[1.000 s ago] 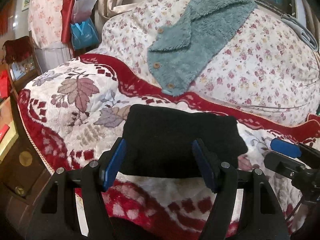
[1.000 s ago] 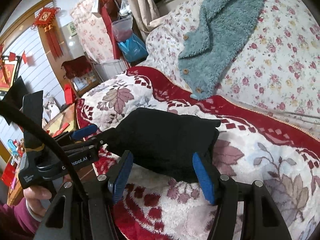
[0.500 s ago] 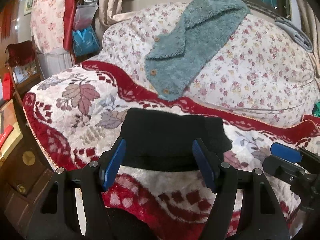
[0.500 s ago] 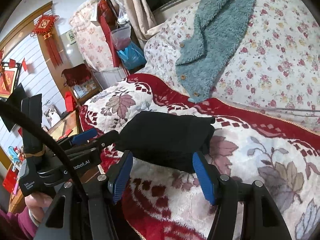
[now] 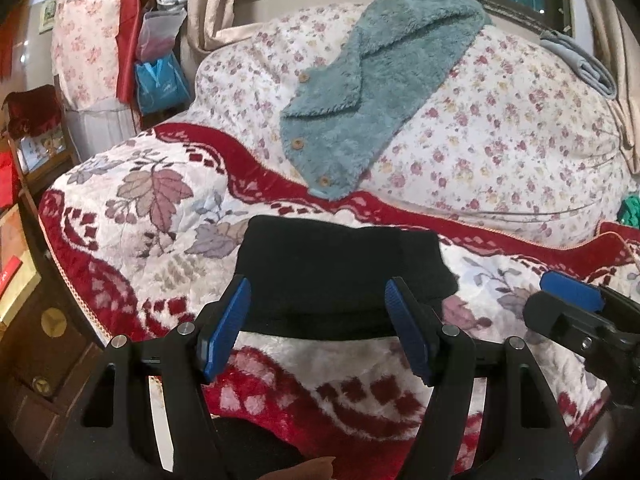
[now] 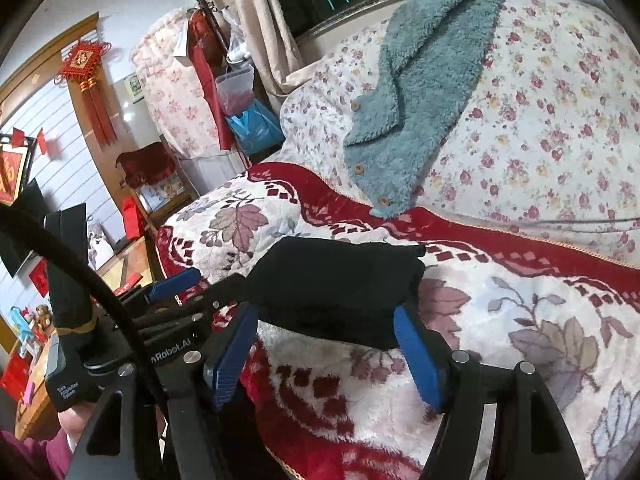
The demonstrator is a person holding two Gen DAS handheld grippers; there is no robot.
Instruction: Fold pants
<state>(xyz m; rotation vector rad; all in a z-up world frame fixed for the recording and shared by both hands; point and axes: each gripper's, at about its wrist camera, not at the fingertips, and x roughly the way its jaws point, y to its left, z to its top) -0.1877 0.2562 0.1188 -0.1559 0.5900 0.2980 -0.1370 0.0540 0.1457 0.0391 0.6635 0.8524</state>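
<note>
Nearest, the left gripper [image 5: 318, 322] and right gripper [image 6: 322, 354] hang side by side with blue pads spread wide and nothing held; the right one's jaws have just been opening. Just beyond them, folded black pants [image 5: 340, 276] lie flat on a red and white leaf-patterned blanket [image 5: 132, 216]. Farther back, a teal fleece jacket [image 5: 376, 92] drapes over a floral quilt [image 5: 500, 128].

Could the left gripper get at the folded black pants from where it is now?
Probably yes: the left gripper is open, the folded black pants lie just ahead on the blanket, and nothing sits between.
</note>
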